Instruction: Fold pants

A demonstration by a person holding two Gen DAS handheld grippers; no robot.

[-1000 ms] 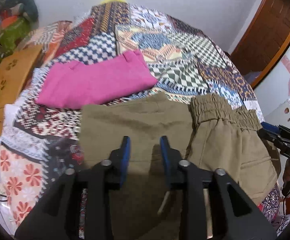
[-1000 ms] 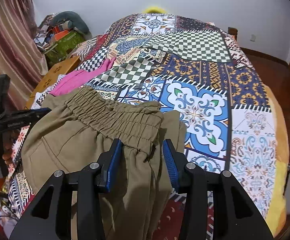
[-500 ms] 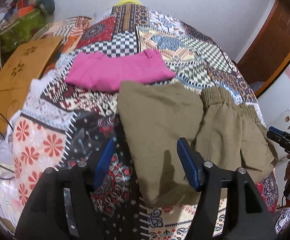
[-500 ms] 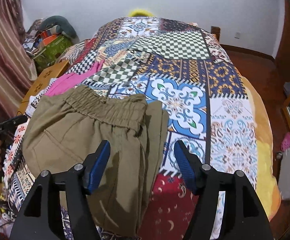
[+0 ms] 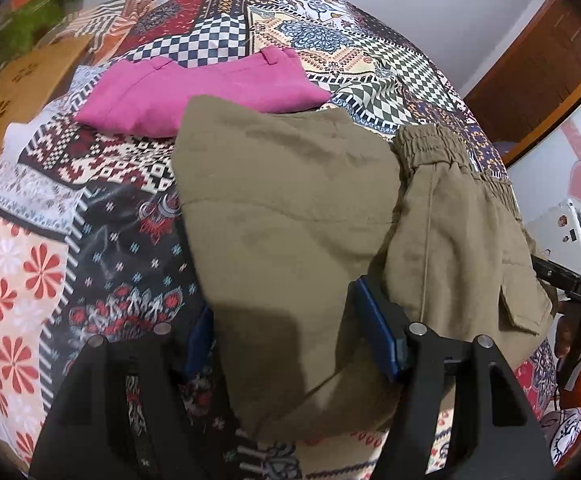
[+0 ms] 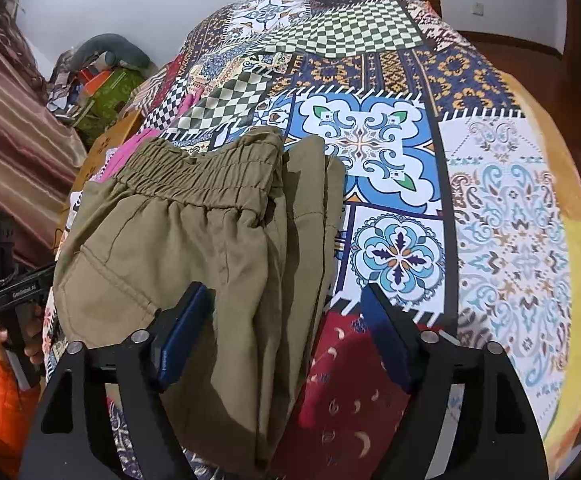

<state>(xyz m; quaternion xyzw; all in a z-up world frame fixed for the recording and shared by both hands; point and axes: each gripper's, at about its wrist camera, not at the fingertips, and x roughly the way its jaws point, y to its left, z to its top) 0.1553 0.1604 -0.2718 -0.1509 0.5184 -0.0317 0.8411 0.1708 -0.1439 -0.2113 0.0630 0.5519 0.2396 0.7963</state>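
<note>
Item: olive-khaki cotton pants with elastic waistband [image 5: 290, 208], folded, lying lower centre of both views on the patchwork-print bedspread [image 6: 510, 208], just below a folded pink garment [image 5: 194, 96]. Long axis runs across the left view, waistband toward the right. My left gripper [image 5: 290, 340] stands spread astride the folded edge, gripping nothing; my right gripper [image 6: 286, 336] is opening, cloth between its jaws, unpinched. Risk, as I judge: loose layers may slip and the fold skew.
</note>
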